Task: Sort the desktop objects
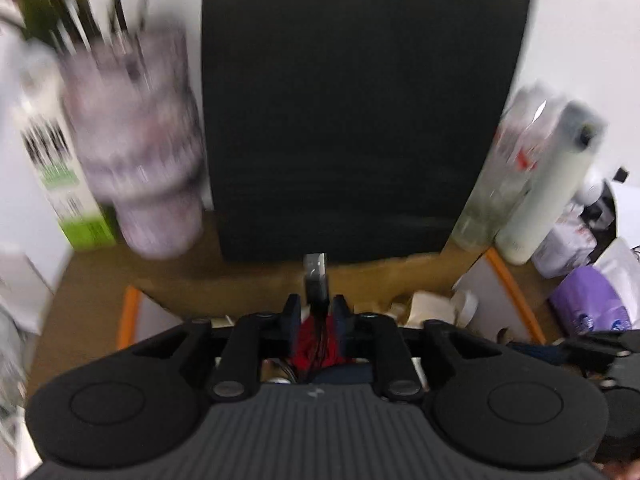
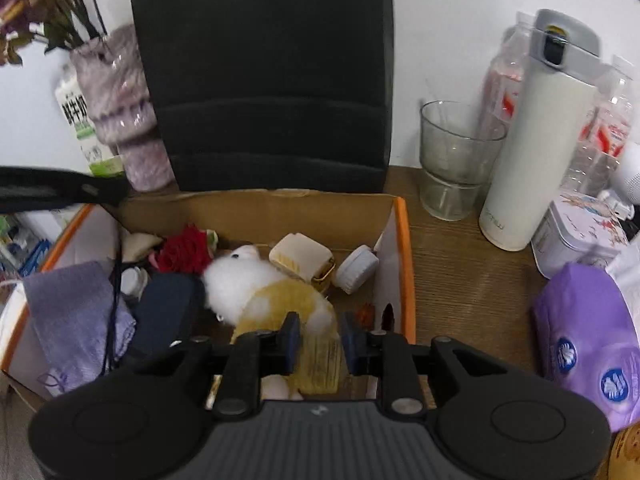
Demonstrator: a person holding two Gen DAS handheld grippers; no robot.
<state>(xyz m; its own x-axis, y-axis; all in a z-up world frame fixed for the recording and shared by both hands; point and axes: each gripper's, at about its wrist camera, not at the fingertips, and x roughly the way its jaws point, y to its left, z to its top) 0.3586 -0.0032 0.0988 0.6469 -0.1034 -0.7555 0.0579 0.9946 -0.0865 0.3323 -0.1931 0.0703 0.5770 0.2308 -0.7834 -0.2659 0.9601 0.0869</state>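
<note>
Both grippers hang over the cardboard box (image 2: 256,210), where the sorted things lie. In the left wrist view a USB plug (image 1: 316,278) with its dark cable stands up between the pads of the left gripper (image 1: 316,314); the jaws are narrow, but the blur hides whether they still press on the plug, so I cannot tell if it is gripped or loose. The right gripper (image 2: 320,338) stands part open above the white and yellow plush toy (image 2: 260,292), a yellowish label or packet (image 2: 322,360) showing in the gap — touching neither pad, as far as can be seen. The toy lies in the box beside a red fabric flower (image 2: 184,250), a cream case (image 2: 302,258) and a white cap (image 2: 358,268). The risk, as I judge it: the cable could snag on the left jaws and drag back out of the box — and a wide swing could knock over the glass tumbler (image 2: 456,160) or the white flask (image 2: 536,140) just beside it.
</note>
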